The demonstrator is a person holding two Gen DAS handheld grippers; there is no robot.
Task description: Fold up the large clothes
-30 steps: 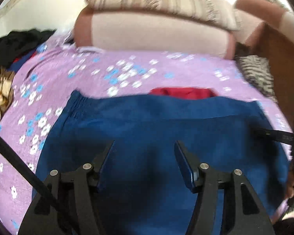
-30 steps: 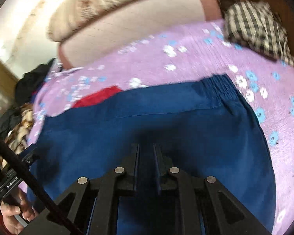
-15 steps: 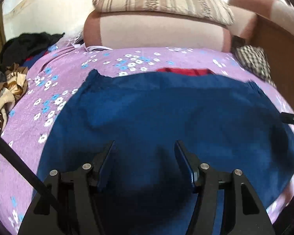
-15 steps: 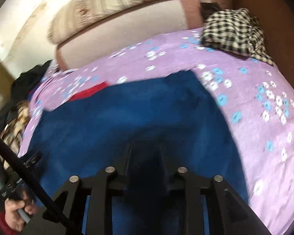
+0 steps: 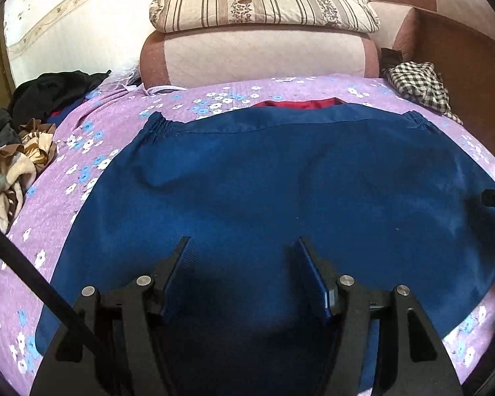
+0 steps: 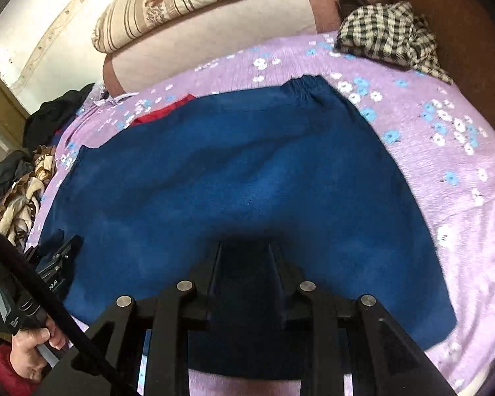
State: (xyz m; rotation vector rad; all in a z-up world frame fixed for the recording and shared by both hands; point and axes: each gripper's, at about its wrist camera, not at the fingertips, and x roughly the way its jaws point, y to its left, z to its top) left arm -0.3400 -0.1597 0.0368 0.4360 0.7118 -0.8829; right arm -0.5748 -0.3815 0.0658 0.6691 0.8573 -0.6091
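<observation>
The blue garment (image 5: 280, 178) lies spread on the lilac floral bedsheet (image 5: 66, 151), its elastic waistband at the far edge, a red cloth (image 5: 293, 103) peeking out behind it. The left gripper (image 5: 242, 244) hovers over the near part, jaws apart and empty. The right gripper (image 6: 244, 247) has just been opening; its narrow gap holds nothing. A checked cloth (image 6: 386, 33) sits far right.

Your garment (image 5: 280, 178) is deep blue on a lilac sheet (image 5: 66, 217) (white and blue flowers), red cloth (image 5: 297, 103) at its far edge, black-and-white checked cloth (image 5: 419, 85) in the corner.
</observation>
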